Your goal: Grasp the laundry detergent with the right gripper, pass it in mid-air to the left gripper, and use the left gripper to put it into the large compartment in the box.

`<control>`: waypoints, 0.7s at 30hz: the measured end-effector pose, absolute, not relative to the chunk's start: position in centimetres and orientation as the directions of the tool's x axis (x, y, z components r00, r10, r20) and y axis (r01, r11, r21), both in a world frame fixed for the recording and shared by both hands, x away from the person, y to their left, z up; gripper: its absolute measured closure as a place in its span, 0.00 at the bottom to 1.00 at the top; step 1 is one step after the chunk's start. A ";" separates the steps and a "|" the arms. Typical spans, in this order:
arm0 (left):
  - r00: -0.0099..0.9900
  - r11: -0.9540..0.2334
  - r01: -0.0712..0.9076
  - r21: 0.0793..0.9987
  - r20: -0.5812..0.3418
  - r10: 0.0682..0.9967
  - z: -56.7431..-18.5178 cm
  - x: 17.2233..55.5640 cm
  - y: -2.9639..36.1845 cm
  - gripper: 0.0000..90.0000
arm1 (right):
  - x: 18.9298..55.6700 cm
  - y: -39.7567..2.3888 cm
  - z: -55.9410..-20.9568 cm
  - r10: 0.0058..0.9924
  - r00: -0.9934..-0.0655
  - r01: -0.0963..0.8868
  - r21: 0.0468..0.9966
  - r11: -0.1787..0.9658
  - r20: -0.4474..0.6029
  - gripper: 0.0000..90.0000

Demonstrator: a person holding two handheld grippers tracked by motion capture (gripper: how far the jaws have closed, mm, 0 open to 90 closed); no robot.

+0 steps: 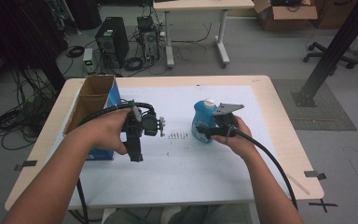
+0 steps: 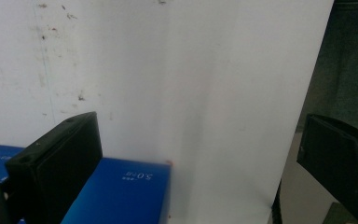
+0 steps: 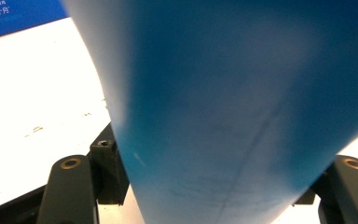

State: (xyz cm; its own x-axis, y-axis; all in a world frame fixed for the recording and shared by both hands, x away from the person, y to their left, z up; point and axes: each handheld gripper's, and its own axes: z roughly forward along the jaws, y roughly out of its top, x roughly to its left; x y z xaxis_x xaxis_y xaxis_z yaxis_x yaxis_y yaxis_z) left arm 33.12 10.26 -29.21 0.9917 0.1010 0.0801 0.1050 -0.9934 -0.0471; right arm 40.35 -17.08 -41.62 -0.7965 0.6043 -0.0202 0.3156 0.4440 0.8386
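A blue bottle (image 1: 202, 122) with a white cap stands upright on the white mat (image 1: 177, 177), right of centre. My right gripper (image 1: 204, 133) comes at it from the right and is shut on its lower body. In the right gripper view the blue bottle (image 3: 223, 116) sits between the two black jaws, which touch it on both sides. My left gripper (image 1: 136, 156) is held over the mat beside the box, pointing toward the person. In the left gripper view my left gripper (image 2: 196, 121) stands open, with just the mat behind the gap.
An open cardboard box (image 1: 93, 100) with blue sides stands at the table's left edge; its blue corner (image 2: 121, 191) lies under the left jaw. Small dark marks (image 1: 177, 136) dot the mat's middle. Computers, cables and another table occupy the floor beyond.
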 end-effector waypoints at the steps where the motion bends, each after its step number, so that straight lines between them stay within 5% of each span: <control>1: 0.992 -0.993 0.105 -0.047 0.080 0.101 -29.2 33.1 10.3 0.00 | 40.3 -17.1 -41.6 0.604 -0.796 0.316 0.839 0.444 -0.020 0.37; 21: 0.991 -0.993 0.108 -0.052 0.085 0.104 -29.1 33.0 10.1 0.00 | 40.2 -17.1 -42.1 0.611 -0.791 0.293 0.859 0.419 -0.029 0.48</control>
State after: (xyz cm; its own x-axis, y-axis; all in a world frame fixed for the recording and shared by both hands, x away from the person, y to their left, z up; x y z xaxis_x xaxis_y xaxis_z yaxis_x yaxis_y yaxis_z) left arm 32.96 10.07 -29.10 0.9910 0.1035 0.0850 0.1082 -0.9928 -0.0522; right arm 40.18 -17.10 -42.15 -0.7908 0.6113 -0.0288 0.2929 0.4193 0.8593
